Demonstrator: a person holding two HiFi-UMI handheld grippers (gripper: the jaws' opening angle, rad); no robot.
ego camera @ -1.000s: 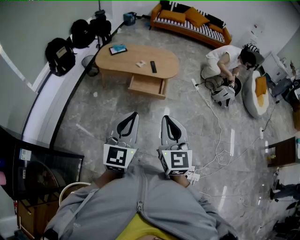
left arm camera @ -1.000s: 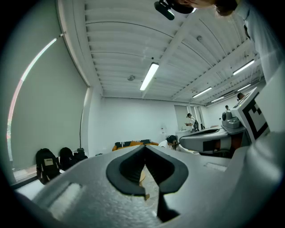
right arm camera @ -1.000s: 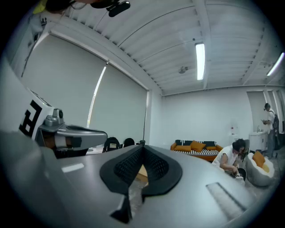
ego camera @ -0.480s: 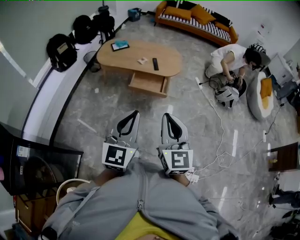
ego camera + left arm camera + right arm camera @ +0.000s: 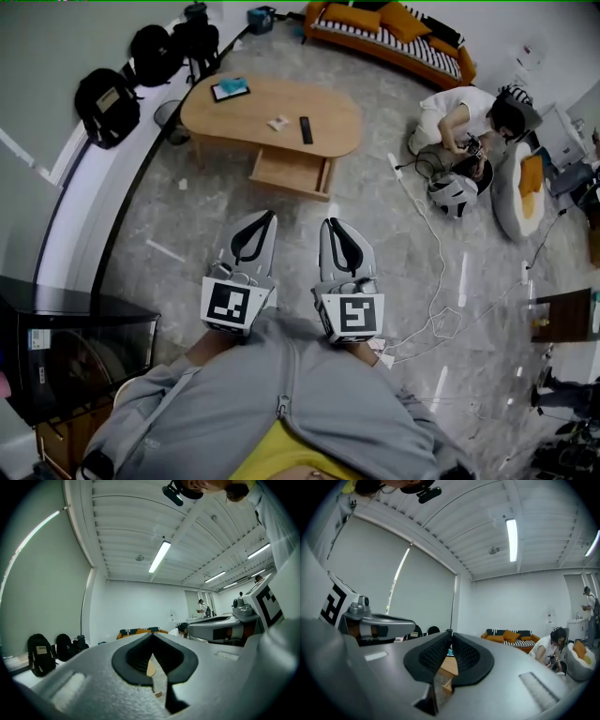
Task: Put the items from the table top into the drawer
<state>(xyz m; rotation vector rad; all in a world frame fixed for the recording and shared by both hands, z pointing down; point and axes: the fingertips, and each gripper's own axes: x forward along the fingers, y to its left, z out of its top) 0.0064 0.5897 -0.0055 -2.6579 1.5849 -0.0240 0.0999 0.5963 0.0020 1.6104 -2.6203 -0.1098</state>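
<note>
Head view is showing remote point(image 5: 305, 129) and tablet point(image 5: 230, 89) lying on the far table point(image 5: 333, 108), drawer point(image 5: 289, 172) open below. Left gripper point(image 5: 266, 217) and right gripper point(image 5: 327, 225) are sitting closed and empty. We are judging the step as the approach: close in, then open the jaws.

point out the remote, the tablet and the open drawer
remote point(image 5: 306, 129), head view, middle of its black body
tablet point(image 5: 231, 89), head view, centre of its screen
drawer point(image 5: 289, 171), head view, bare bottom inside it
</note>
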